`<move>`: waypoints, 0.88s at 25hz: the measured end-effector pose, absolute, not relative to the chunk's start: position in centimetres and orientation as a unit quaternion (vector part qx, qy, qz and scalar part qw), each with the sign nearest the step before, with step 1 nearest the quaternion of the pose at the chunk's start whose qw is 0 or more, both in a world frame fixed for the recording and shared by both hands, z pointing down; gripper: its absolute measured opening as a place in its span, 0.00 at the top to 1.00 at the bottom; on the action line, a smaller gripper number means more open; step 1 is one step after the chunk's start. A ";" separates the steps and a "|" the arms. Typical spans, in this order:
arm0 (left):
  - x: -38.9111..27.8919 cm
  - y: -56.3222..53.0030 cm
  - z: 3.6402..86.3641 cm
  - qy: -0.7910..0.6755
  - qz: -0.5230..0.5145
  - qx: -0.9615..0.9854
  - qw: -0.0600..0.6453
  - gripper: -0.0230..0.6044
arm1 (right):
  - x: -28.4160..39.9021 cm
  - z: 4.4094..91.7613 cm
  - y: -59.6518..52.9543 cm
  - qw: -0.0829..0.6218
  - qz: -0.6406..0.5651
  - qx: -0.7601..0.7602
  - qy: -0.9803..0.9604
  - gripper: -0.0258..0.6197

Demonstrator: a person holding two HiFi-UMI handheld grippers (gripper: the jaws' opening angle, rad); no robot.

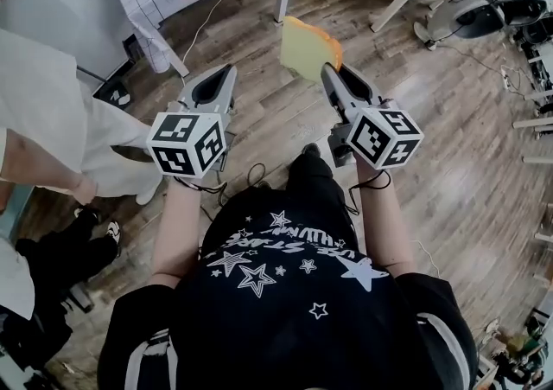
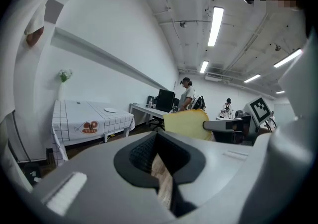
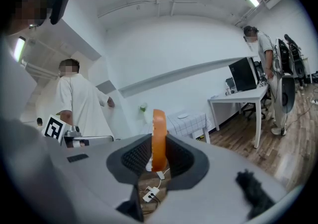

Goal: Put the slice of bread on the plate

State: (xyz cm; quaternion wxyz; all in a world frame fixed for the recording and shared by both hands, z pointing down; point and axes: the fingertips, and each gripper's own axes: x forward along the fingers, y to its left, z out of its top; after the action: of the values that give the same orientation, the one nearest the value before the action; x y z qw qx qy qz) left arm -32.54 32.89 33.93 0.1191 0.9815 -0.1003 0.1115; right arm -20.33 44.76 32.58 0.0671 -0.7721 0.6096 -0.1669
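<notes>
Head view, looking steeply down: the person holds both tools out in front over the wooden floor (image 1: 449, 163), level with each other and a little apart. The right claw (image 1: 331, 73) is clenched on the slice of bread (image 1: 307, 47), which stands on edge out past the claw's tip. Its pale face is turned towards the left claw (image 1: 226, 73) and its orange crust runs along the outer rim.

Right gripper view shows the same grip edge-on. The slice of bread (image 3: 159, 136) stands upright as a thin orange band with a ribbed pad pressed against each side of it, inside the right claw (image 3: 158, 161).

Left gripper view shows the left claw (image 2: 159, 156) released. Its jaws stand slightly apart, and only floorboards show through the gap. In that view the slice of bread (image 2: 186, 123) appears beyond it, held at one side by the right claw (image 2: 223, 126).

The bread hangs in the air, well apart from the surface (image 2: 74, 111), which wears a checked cloth. The plate (image 2: 110, 110) lies on that surface near its right-hand end, as the left gripper view shows it. A person in white (image 1: 52, 120) stands just to the left of the tools.
</notes>
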 end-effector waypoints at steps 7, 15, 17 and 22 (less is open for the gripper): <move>-30.8 32.4 36.0 -0.094 0.130 0.979 0.126 0.95 | -18.2 34.3 44.6 0.059 -0.175 -0.779 0.599 0.82; -27.2 27.6 37.7 -0.117 0.149 0.973 0.132 0.95 | -12.8 36.7 38.6 0.068 -0.209 -0.761 0.611 0.82; -25.6 25.9 37.8 -0.127 0.149 0.971 0.138 0.95 | -10.9 37.0 36.7 0.064 -0.215 -0.755 0.616 0.82; -21.2 21.6 37.6 -0.154 0.152 0.966 0.144 0.95 | -4.5 36.3 31.8 0.061 -0.218 -0.747 0.625 0.82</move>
State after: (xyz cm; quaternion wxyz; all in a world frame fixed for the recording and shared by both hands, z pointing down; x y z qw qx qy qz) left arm -21.17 21.64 37.60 0.1437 0.9658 -0.1537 0.1516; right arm -4.48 31.80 36.30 0.0614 -0.7468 0.6255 -0.2176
